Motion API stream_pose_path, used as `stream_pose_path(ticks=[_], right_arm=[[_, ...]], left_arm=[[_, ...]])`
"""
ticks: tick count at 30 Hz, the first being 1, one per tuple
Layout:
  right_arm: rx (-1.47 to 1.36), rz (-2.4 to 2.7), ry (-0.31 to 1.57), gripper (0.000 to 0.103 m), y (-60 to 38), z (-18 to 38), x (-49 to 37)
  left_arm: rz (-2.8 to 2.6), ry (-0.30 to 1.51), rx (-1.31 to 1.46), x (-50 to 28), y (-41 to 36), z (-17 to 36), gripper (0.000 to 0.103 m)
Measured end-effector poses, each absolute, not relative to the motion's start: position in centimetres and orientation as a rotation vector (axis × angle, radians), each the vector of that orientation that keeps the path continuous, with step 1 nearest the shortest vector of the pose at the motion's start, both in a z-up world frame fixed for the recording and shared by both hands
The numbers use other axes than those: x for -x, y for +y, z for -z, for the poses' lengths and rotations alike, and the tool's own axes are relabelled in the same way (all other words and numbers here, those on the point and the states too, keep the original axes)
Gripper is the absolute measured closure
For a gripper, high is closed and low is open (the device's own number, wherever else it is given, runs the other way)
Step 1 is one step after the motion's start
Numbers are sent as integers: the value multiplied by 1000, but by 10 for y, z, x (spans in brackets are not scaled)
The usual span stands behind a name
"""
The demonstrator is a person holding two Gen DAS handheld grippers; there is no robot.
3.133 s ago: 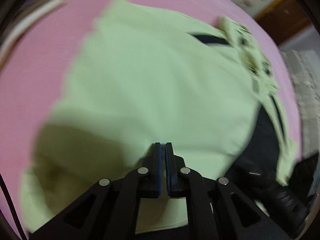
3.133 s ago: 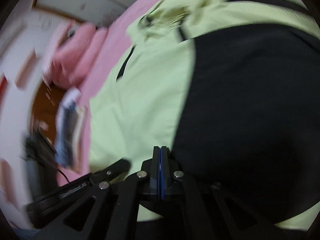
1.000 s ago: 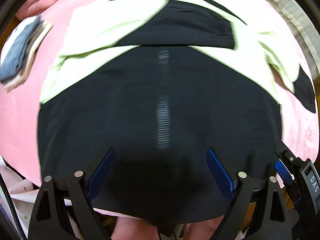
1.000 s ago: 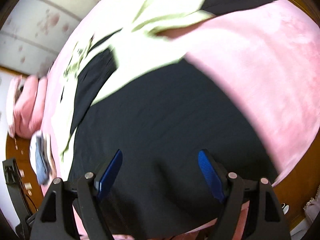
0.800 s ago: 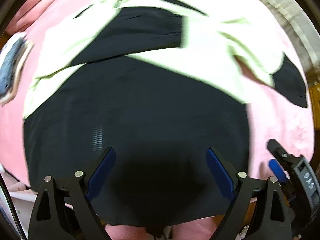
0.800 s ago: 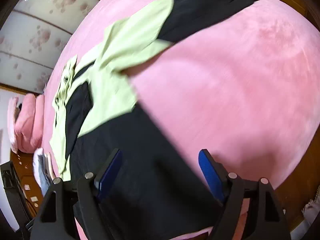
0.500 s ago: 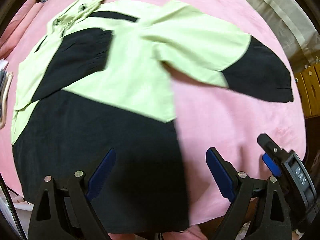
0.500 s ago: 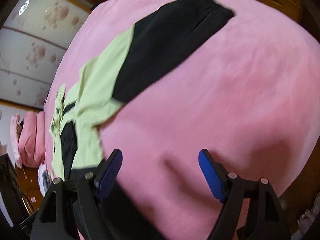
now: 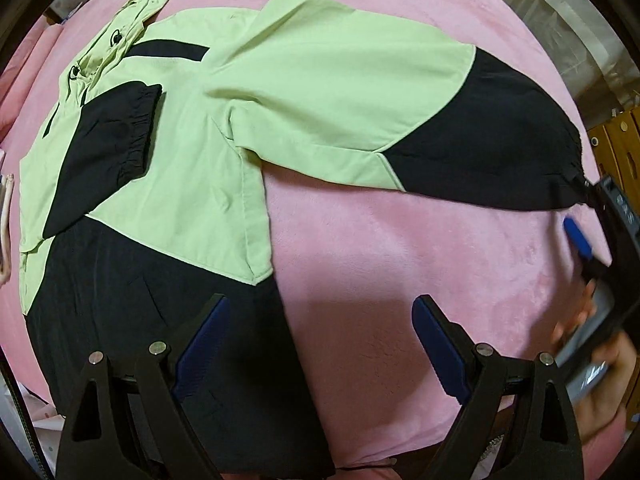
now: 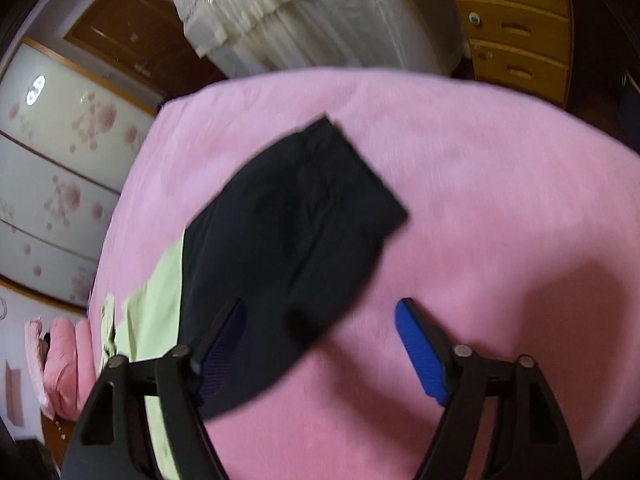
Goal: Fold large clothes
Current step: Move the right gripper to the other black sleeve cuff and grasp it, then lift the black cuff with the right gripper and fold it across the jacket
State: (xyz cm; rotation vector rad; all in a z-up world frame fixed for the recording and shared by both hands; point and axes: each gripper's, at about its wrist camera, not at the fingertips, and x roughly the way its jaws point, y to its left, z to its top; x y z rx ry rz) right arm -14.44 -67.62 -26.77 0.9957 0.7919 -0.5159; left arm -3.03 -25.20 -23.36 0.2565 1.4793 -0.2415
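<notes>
A light green and black hooded jacket [image 9: 192,160] lies flat on the pink bed cover [image 9: 400,272]. One sleeve is folded across its chest, its black cuff [image 9: 108,148] on the green front. The other sleeve stretches out to the right and ends in a black part [image 9: 500,152]. My left gripper [image 9: 320,344] is open and empty above the jacket's black hem and the bare cover. My right gripper [image 10: 320,344] is open and empty just above the outstretched black sleeve end [image 10: 296,232]. It also shows at the right edge of the left wrist view [image 9: 608,240].
Pink pillows [image 10: 60,360] lie at the far left of the bed. A cream draped cover [image 10: 312,12] and a wooden chest of drawers [image 10: 516,24] stand beyond the bed. A flowered wall panel [image 10: 52,184] is at the left.
Both grippers went from shut to open and let go of the jacket. Both have swung right, from the black body towards the outstretched sleeve.
</notes>
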Motion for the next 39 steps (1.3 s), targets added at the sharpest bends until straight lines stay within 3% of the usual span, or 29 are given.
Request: stream_pose_path(ticks=[1, 3, 4, 5, 6, 19, 29, 34, 39], right_arm=[[-979, 536, 785, 44, -679, 269, 140], [-958, 588, 788, 71, -685, 272, 135], [-959, 611, 794, 78, -687, 273, 133], [-969, 626, 791, 91, -689, 274, 132], [-978, 630, 773, 95, -689, 273, 132], [-746, 647, 598, 98, -636, 183, 128], [-563, 404, 542, 98, -488, 105, 69], [-502, 296, 560, 98, -382, 98, 31], [-489, 245, 666, 98, -285, 128, -5]], left_arm=[[233, 1478, -259, 29, -250, 235, 12], [218, 1484, -250, 26, -245, 237, 12], [212, 1487, -243, 25, -242, 237, 12], [210, 1486, -232, 25, -239, 236, 12], [209, 1483, -225, 24, -236, 235, 12], [160, 1390, -110, 17, -147, 214, 12], [62, 1355, -4, 10, 2, 211, 12], [23, 1352, 42, 0, 93, 212, 12], [-2, 1353, 19, -14, 180, 217, 12]])
